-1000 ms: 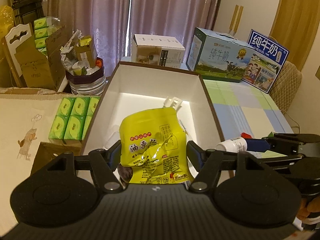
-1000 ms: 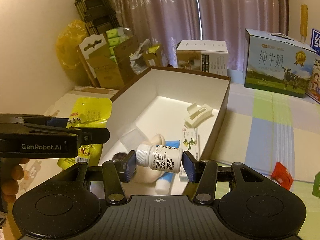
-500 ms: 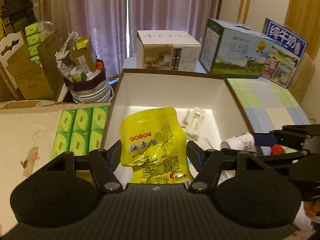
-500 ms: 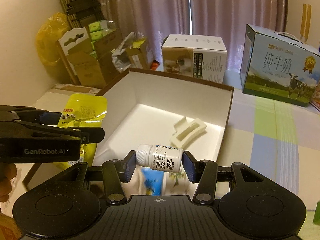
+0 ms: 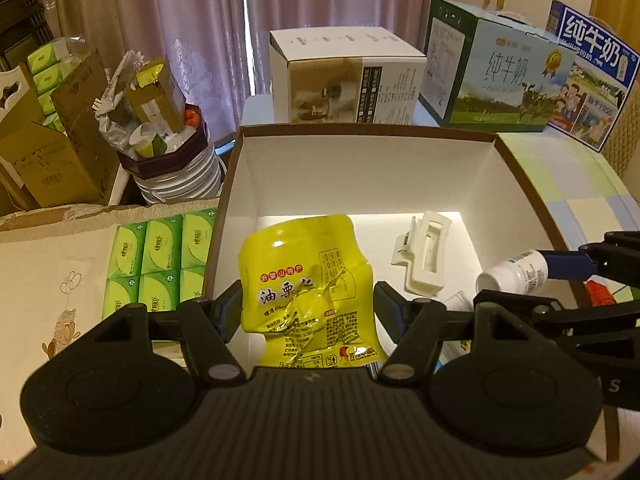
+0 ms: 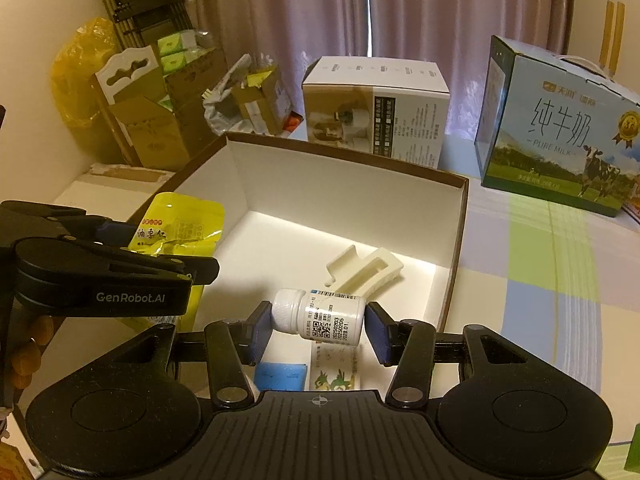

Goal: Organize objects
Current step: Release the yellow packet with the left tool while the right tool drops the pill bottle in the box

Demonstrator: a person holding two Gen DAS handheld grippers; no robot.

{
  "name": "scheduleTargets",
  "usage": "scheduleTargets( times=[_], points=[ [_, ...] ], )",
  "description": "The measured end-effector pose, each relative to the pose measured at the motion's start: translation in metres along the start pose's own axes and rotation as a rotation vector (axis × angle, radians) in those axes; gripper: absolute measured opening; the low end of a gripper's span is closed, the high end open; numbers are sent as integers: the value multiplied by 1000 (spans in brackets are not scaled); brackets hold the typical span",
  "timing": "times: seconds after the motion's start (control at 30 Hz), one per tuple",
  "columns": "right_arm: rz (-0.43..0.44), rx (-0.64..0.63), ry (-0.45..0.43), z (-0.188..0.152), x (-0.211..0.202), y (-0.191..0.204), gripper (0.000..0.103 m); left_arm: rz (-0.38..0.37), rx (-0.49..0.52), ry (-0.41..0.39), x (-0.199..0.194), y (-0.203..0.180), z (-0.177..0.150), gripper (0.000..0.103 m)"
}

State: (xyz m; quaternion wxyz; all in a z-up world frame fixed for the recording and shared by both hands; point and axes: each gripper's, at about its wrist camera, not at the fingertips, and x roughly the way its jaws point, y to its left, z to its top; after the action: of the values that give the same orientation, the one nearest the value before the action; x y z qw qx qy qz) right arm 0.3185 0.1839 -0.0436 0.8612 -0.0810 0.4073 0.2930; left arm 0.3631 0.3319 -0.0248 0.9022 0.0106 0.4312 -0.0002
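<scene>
My left gripper [image 5: 307,304] is shut on a yellow snack pouch [image 5: 306,288] and holds it over the near left part of the open white box [image 5: 360,176]. My right gripper [image 6: 318,330] is shut on a small white pill bottle [image 6: 320,317], lying sideways, over the box's near right part; the bottle also shows in the left wrist view [image 5: 514,270]. A white hair clip [image 6: 366,270] lies on the box floor. A blue packet [image 6: 282,376] and a printed carton [image 6: 336,374] lie below the bottle.
A white carton [image 5: 346,76] and milk cartons [image 5: 496,68] stand behind the box. Green tissue packs [image 5: 156,260] lie left of it. Cardboard boxes [image 6: 148,128] and a bin of rubbish [image 5: 160,128] stand at the far left. A checked cloth [image 6: 552,280] lies right.
Both grippers have moved forward over the box with their loads. The box and the cartons behind it look nearer and the hair clip sits closer below.
</scene>
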Motion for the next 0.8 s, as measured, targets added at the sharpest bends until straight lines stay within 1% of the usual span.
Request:
scheduleTargets(
  times=[0.17,0.33,0.67,0.8],
  points=[
    [0,10,-2,4,4,-3,47,2,-1,14,8,1,2,67],
    [3,21,-13,5,1,-5,47,-2,-8,9,9,3,5,68],
    [8,26,-8,3,1,-5,47,-1,-20,-4,2,6,7,68],
    [36,16,-9,3,2,-2,47,-4,-26,-6,-3,8,5,68]
  ],
)
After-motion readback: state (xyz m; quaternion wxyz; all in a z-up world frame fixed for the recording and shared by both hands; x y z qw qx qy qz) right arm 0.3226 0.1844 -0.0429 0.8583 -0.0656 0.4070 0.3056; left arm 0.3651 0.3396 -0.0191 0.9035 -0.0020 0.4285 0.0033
